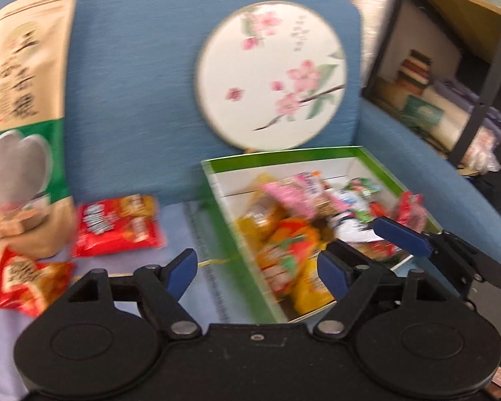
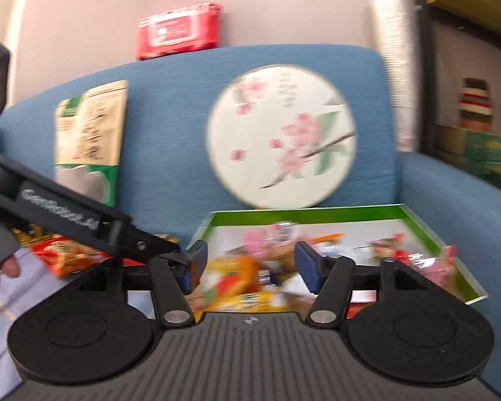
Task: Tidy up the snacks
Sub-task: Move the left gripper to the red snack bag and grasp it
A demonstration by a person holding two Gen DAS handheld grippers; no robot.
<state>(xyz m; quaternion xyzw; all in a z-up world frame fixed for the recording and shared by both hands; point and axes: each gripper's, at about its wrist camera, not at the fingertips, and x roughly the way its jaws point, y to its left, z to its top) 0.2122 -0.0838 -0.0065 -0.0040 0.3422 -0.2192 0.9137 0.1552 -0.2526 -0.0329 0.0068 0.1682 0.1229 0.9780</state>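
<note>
A green-rimmed box (image 1: 217, 197) (image 2: 431, 230) sits on the blue sofa seat and holds several snack packets in yellow, orange, pink and red. My left gripper (image 1: 257, 267) is open and empty, just in front of the box's near left side. My right gripper (image 2: 250, 260) is open and empty above the box's near edge; it shows in the left wrist view (image 1: 400, 234) over the box's right part. Two red snack packets (image 1: 117, 227) (image 1: 26, 280) lie on the seat left of the box.
A tall beige and green snack bag (image 1: 26, 107) (image 2: 90, 140) leans on the sofa back at the left. A round floral fan (image 1: 270, 77) (image 2: 280, 137) leans behind the box. A red wipes pack (image 2: 178, 30) lies on the sofa top. Shelves stand at the right.
</note>
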